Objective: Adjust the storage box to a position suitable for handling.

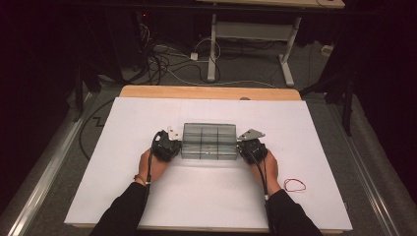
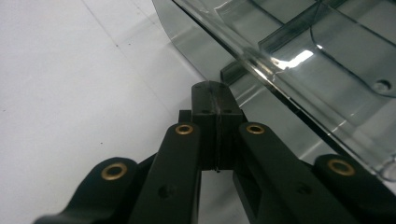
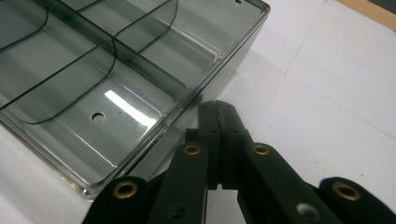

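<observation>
1. Against the left end of a smoky clear plastic organizer tray [image 1: 208, 141], the left gripper [image 1: 178, 143] had its jaws pressed fully together with nothing between them; in the left gripper view, the left gripper [image 2: 215, 91] had its tips just beside the tray's [image 2: 299, 60] lower wall.
2. At the tray's right end, the right gripper [image 1: 240, 146] likewise had its jaws closed tight and empty; in the right gripper view, the right gripper [image 3: 215, 108] sat close against the tray's [image 3: 224, 65] outer wall near a corner.
3. Between the two grippers, the tray lay flat near the middle of the white tabletop [image 1: 147, 118], its inner dividers splitting it into several open compartments.
4. Behind each gripper, a hand and a dark sleeve reached in from the near edge.
5. Farther right, a red rubber band [image 1: 294, 185] lay on the tabletop, well apart from the tray.
</observation>
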